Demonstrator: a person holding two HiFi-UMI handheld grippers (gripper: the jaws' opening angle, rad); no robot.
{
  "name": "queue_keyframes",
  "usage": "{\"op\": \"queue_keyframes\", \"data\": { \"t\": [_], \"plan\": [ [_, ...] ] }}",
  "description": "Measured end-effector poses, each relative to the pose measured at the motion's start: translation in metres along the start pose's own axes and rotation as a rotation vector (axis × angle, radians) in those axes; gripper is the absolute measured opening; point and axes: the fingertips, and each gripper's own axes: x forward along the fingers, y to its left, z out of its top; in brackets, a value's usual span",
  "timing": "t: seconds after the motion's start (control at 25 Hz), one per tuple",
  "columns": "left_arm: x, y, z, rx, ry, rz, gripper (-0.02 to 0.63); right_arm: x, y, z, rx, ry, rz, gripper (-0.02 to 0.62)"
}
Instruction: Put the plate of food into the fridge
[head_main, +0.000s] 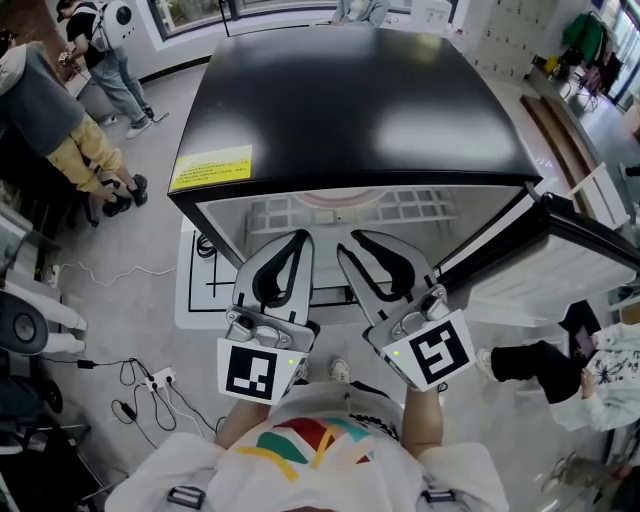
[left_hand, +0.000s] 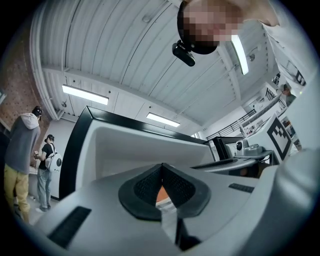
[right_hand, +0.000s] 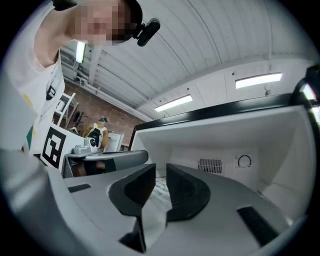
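A fridge (head_main: 360, 100) with a glossy black top stands open in front of me, its door (head_main: 565, 255) swung out to the right. Inside, a pale pink plate rim (head_main: 325, 198) shows on the white wire shelf (head_main: 405, 208), mostly hidden under the fridge top. My left gripper (head_main: 303, 238) hangs just before the opening with its jaw tips touching and nothing gripped (left_hand: 160, 168). An orange patch (left_hand: 161, 192) shows beyond its jaws. My right gripper (head_main: 352, 243) is beside it, with a narrow empty gap between its pads (right_hand: 160, 167).
A yellow label (head_main: 211, 167) sits on the fridge top's front left corner. People stand at the far left (head_main: 95, 130), and another sits at the right (head_main: 590, 370). Cables and a power strip (head_main: 150, 380) lie on the floor to the left.
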Motion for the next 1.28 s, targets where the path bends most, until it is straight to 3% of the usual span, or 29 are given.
{"op": "queue_keyframes", "data": {
  "t": [0.08, 0.28, 0.44, 0.68, 0.96, 1.28],
  "plan": [
    [-0.002, 0.002, 0.001, 0.000, 0.000, -0.002, 0.008, -0.005, -0.004, 0.003, 0.044, -0.031, -0.057, 0.002],
    [-0.005, 0.002, 0.003, -0.006, -0.013, -0.010, 0.008, -0.023, -0.010, 0.010, 0.147, -0.093, -0.168, 0.002],
    [-0.008, 0.000, 0.003, -0.016, -0.030, -0.021, 0.008, -0.031, 0.001, 0.010, 0.044, -0.058, -0.250, 0.002],
    [-0.011, -0.001, 0.002, -0.020, -0.034, -0.025, 0.008, -0.028, 0.022, 0.002, 0.005, -0.027, -0.213, 0.002],
    [-0.011, -0.002, 0.002, -0.017, -0.032, -0.034, 0.008, -0.033, 0.010, -0.001, -0.002, -0.002, -0.275, 0.002],
    [-0.009, 0.001, 0.000, -0.013, -0.025, -0.031, 0.008, -0.035, 0.003, -0.004, -0.019, 0.001, -0.281, 0.000]
  ]
}}
